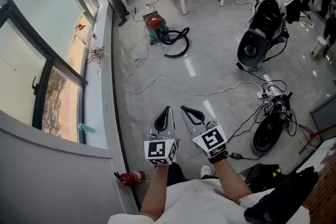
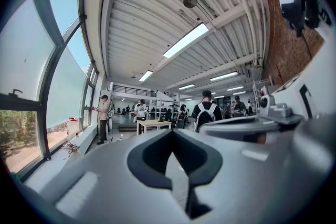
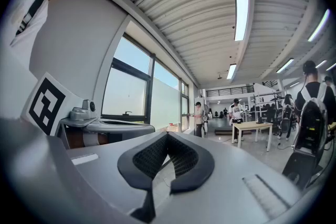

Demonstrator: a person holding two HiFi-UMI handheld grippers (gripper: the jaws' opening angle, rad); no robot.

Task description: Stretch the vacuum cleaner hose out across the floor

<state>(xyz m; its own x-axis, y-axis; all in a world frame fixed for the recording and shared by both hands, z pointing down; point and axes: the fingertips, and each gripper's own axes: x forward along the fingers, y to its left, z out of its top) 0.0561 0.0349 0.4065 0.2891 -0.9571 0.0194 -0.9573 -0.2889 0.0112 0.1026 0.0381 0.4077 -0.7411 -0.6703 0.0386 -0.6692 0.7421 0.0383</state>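
The left hand-held gripper (image 1: 164, 119) and the right hand-held gripper (image 1: 193, 115) were both closed with nothing between the jaws. They were carried level, side by side, probably because the black hose (image 1: 178, 42) lay coiled beside the vacuum cleaner (image 1: 155, 26), well apart from them across the floor (image 1: 210, 60).

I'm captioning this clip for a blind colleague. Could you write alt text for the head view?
The left gripper and right gripper, both shut and empty, are held out over a grey floor. Far ahead stands a red-and-green vacuum cleaner, its black hose curled beside it. Windows line the left side.
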